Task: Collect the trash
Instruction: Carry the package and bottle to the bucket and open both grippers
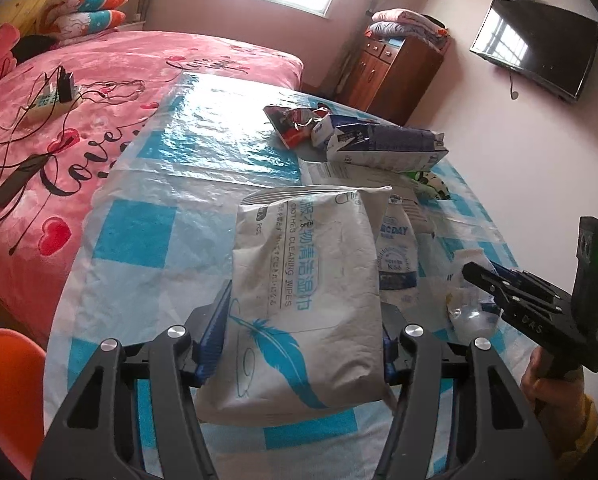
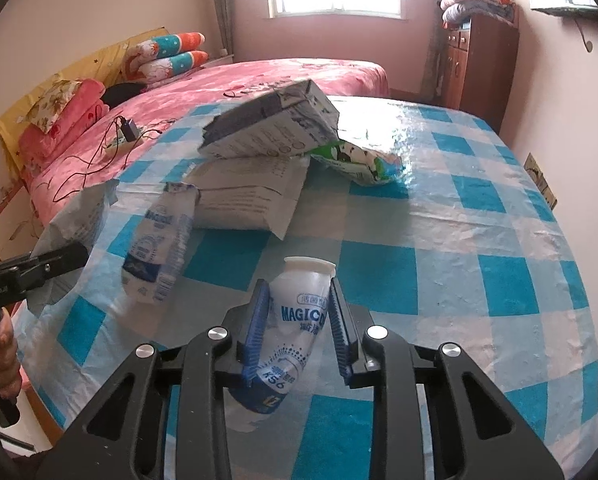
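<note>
Only the left wrist view shows the left gripper [image 1: 303, 332] with its blue pads clamped on the white clothes-cleaning wipes pack with a blue feather print [image 1: 303, 300]. It also shows the wall-mounted black television [image 1: 535, 48], while the right wrist view shows the right gripper [image 2: 299, 332] pinching a small white plastic drink bottle with blue lettering [image 2: 295, 328]. Both sit above the blue-and-white checked plastic tablecloth [image 2: 459, 240]. More empty packets lie toward the pink bed [image 1: 59, 140] beyond that cloth. Each gripper points slantwise down at the cloth, the right one's handle in a hand [image 1: 551, 380].
</note>
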Available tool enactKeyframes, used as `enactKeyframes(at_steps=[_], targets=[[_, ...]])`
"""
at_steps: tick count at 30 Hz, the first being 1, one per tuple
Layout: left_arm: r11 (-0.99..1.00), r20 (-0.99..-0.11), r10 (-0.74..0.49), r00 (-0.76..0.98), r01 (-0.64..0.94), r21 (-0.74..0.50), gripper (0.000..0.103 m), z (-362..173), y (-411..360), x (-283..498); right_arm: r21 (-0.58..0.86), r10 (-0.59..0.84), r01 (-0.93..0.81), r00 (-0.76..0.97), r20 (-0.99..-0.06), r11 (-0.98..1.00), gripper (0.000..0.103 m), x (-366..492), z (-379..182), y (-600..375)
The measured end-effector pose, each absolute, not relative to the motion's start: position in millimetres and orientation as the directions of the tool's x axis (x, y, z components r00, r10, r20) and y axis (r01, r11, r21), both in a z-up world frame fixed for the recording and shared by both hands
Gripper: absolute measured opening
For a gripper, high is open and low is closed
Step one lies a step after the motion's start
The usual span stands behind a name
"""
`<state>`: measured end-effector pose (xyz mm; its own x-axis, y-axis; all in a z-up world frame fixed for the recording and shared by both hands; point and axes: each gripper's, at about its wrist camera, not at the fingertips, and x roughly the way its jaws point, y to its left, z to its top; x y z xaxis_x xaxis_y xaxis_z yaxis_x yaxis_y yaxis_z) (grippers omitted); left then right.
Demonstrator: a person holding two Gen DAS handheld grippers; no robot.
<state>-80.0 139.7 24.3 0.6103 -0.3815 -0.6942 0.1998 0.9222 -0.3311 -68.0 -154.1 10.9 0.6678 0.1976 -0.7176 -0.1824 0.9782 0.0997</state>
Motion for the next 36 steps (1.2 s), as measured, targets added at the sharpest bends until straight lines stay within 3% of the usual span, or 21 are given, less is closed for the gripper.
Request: enactKeyframes(at_steps=[8, 15, 26, 34, 36], targets=[[0.917, -0.665, -0.388, 0.638, 0.194, -0.348, 0.06, 36.0, 161.7, -98.0, 0.16, 0.279, -0.234, 0.675, -0.684, 0.959, 0.031, -77.4, 37.9, -131.3], [0.929, -0.656, -0.334, 0.676, 0.121, -0.349, 0.06, 41.5, 206.9, -119.2, 0.231, 0.436, -0.388, 0.608, -0.663, 0.892, 0.031, -84.2, 58.4, -63.1], [0.927, -0.713, -0.116, 0.692, -0.183, -0.328, 0.06, 11.4, 326.4, -166.8, 0.328, 0.662, -0.645, 0.381, -0.645, 0.69, 0.031, -93.0, 62.2, 89.5], [0.863, -0.773, -0.022, 0.634, -0.379, -0.335, 0.062, -30.0, 389.5, -193.2, 0.38, 0.724, -0.744, 0.198, -0.661, 0.55, 0.032, -103.5, 38.0, 178.5], [0.853, -0.785, -0.019, 0.619, -0.399, -0.335, 0.062, -38.3, 394.6, -195.1, 0.389, 0.704, -0.744, 0.15, -0.695, 0.543, 0.05, -105.1, 22.0, 195.4]])
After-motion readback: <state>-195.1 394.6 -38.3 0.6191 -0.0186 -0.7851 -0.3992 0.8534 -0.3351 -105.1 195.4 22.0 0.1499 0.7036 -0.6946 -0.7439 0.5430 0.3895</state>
